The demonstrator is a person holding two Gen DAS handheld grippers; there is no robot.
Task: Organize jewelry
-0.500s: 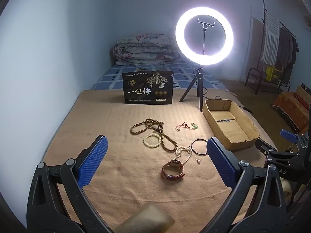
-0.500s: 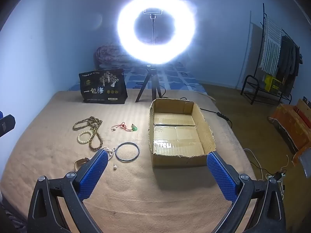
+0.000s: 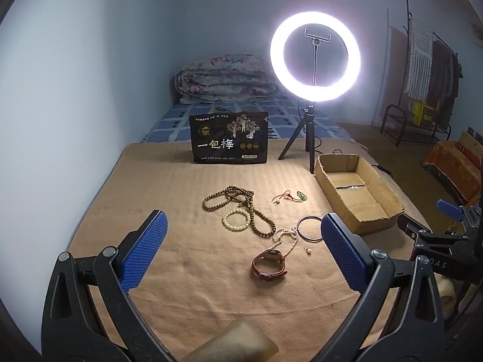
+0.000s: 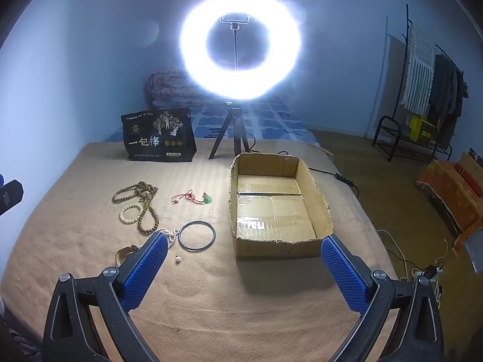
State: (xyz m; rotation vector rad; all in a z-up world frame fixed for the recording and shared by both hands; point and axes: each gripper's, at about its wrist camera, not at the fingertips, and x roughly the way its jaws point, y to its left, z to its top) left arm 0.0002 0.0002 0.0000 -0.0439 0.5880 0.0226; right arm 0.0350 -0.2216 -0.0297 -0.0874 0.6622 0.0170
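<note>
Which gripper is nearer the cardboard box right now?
Right. The right gripper is open just in front of the cardboard box, its right fingertip close to the box's near corner. The left gripper is open over the jewelry, with the box off to its right.

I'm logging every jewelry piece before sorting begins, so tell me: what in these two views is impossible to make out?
- Watch, right wrist view: mostly hidden behind the right gripper's left finger; its dial is unreadable in both views.
- Pearl necklace, right wrist view: partly covered by that same finger.
- Loose pearl piece, left wrist view: too small to identify.
- Green pendant on its red cord: too small for detail.
- Bangle, left wrist view: right edge behind the left gripper's finger.
</note>
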